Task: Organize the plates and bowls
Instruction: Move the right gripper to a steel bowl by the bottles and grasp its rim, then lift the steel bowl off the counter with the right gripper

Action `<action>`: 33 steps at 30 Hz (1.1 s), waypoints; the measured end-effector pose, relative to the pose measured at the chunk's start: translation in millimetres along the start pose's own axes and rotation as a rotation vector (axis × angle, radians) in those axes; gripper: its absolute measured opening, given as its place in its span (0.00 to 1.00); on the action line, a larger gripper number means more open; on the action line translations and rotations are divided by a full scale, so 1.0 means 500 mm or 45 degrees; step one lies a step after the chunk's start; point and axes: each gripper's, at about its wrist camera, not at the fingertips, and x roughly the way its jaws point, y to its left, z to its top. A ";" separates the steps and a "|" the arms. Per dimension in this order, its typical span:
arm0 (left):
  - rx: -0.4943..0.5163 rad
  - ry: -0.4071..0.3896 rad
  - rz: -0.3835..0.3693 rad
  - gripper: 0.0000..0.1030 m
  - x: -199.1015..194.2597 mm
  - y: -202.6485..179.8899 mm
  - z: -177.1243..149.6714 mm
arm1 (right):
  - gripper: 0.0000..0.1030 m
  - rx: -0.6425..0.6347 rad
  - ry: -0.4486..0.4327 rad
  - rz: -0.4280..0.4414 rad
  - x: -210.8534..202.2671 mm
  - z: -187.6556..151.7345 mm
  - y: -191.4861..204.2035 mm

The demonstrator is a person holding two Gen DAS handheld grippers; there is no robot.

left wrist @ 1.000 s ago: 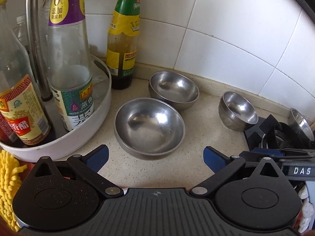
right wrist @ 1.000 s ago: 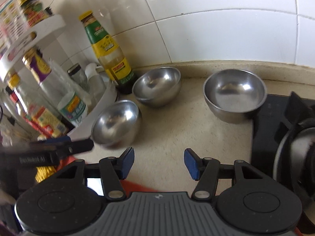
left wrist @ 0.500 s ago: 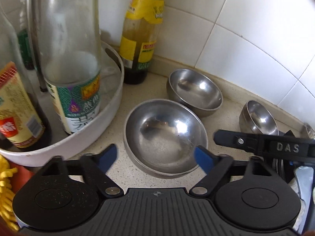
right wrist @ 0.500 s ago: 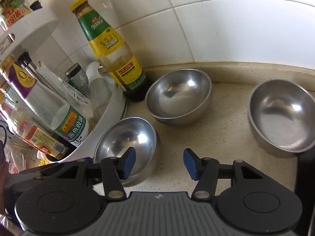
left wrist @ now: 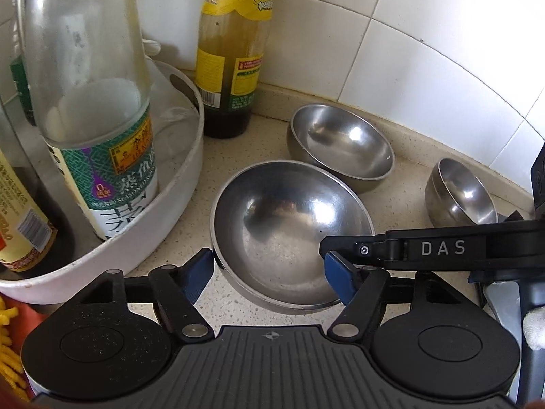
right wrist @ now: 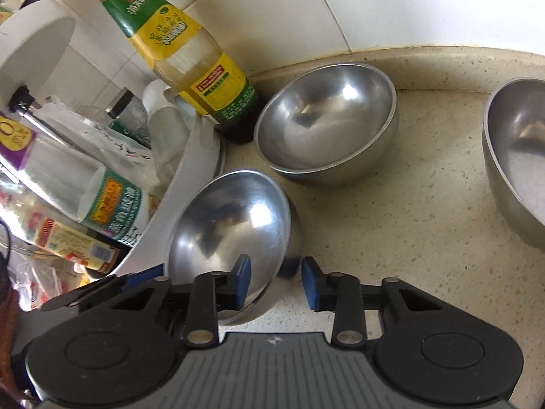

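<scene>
Closing around the nearest bowl [left wrist: 289,231], your left tongs [left wrist: 269,277] have one blue pad just outside its left rim and the other inside the basin at the right; the pads look near the metal, yet I cannot tell that they press it. That bowl sits on the surface [left wrist: 402,201] just beside the white turntable tray [left wrist: 170,225] of bottles, with a second bowl [left wrist: 340,146] behind it toward the tiled back edge and a small bowl [left wrist: 460,194] off to the right. The right tongs [left wrist: 340,248] reach in over the near bowl's right rim here.

From the right wrist, your right tongs [right wrist: 276,281] are closing too, straddling the near bowl's [right wrist: 228,235] rim: one pad inside, one outside, a gap visible between pad and steel. The second bowl [right wrist: 327,122] stands beside the green-capped sauce bottle [right wrist: 190,61]; a third bowl [right wrist: 514,167] sits at the right edge.

Both tongs crowd one bowl, so they may collide or pull it apart-wise. Polished, curved steel likely slips from a thin rim pinch. A skidding bowl could knock the tray or the bottle.
</scene>
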 end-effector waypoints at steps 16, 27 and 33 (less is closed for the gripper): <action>0.100 0.042 -0.151 0.82 -0.020 -0.067 -0.028 | 0.32 0.113 -0.084 -0.116 -0.149 -0.080 -0.087; 0.104 0.122 -0.083 0.58 0.039 -0.074 -0.023 | 0.30 0.106 -0.041 -0.090 -0.096 -0.090 -0.079; 0.130 0.150 -0.125 0.44 0.047 -0.087 -0.027 | 0.26 0.113 -0.039 -0.079 -0.093 -0.098 -0.082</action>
